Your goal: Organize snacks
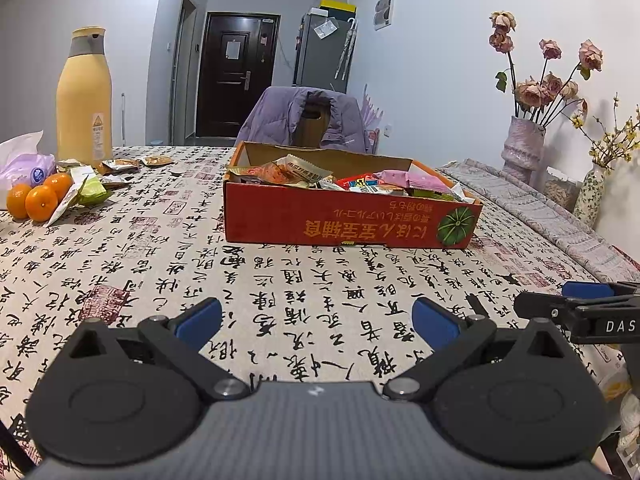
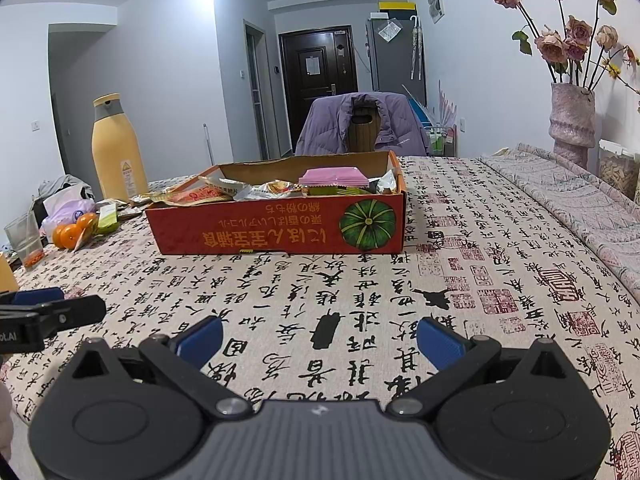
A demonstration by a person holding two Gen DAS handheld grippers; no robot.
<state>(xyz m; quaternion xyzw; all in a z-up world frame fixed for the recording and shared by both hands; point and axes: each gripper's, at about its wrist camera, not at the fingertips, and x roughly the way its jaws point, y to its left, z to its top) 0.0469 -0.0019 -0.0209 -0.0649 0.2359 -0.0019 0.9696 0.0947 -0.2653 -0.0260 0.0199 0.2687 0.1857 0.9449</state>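
Far left: yellow bottle (image 1: 84,96), oranges (image 1: 38,198), loose snack packets (image 1: 120,166). Red box (image 1: 352,220) centre-far, heaped w/ wrappers, path unobstructed. Left gripper (image 1: 316,320) & right gripper (image 2: 318,338) both spread wide, empty, near edge.

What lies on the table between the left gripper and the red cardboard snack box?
Nothing: only bare calligraphy-print tablecloth lies between the open left gripper and the red cardboard snack box, seen in the left wrist view.

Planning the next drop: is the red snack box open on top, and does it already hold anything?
Open and partly filled: the red snack box has no lid, and snack packets show above its front wall.
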